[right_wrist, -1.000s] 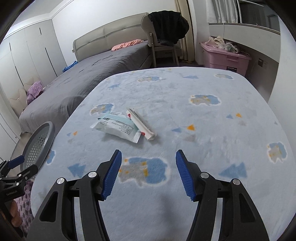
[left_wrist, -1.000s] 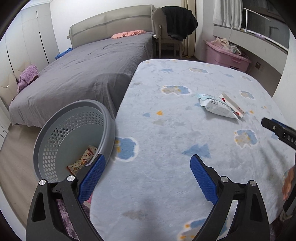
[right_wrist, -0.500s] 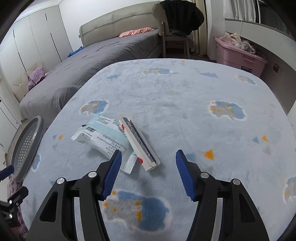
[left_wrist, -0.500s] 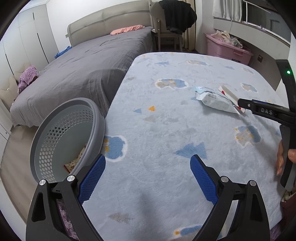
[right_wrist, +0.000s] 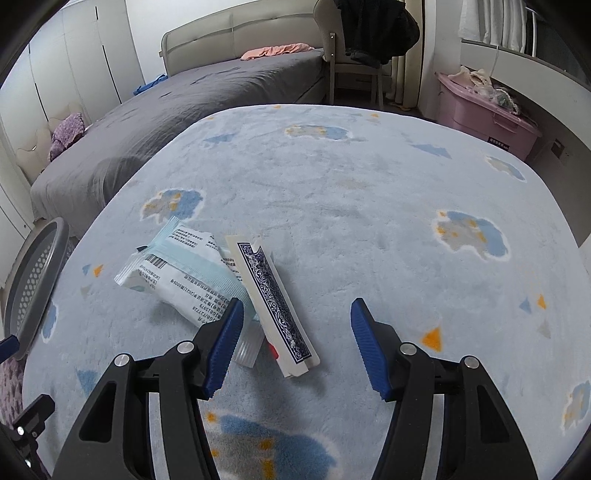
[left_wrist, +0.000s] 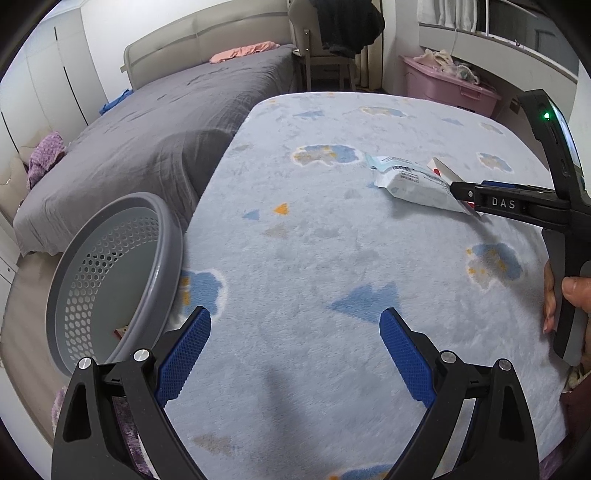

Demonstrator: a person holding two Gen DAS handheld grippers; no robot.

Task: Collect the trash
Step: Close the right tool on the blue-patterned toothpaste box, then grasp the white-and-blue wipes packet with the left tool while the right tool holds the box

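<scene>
A white printed wrapper (right_wrist: 177, 273) and a flat card box with a blue patterned back (right_wrist: 273, 302) lie side by side on the pale blue fleece cover (right_wrist: 369, 221). My right gripper (right_wrist: 295, 343) hovers low over them. Its jaws are closing, the box's near end lies between them, and neither pad presses on it. In the left wrist view the same wrapper (left_wrist: 413, 184) and box (left_wrist: 437, 168) sit at the right, with the right gripper (left_wrist: 456, 189) reaching them. My left gripper (left_wrist: 295, 354) stands open and holds nothing, next to the grey perforated basket (left_wrist: 170, 240).
The basket holds a small wrapper (left_wrist: 120, 332) at its bottom and hangs off the cover's left edge. Beyond are a grey bed (left_wrist: 166, 140), a chair with a dark jacket (left_wrist: 343, 33) and a pink storage box (left_wrist: 450, 85). A hand (left_wrist: 576, 291) grips the right tool.
My right gripper has moved forward and down to the wrapper and card box, which now lie at its fingertips, and its jaws have narrowed slightly. The left gripper drifted a little toward the table.
</scene>
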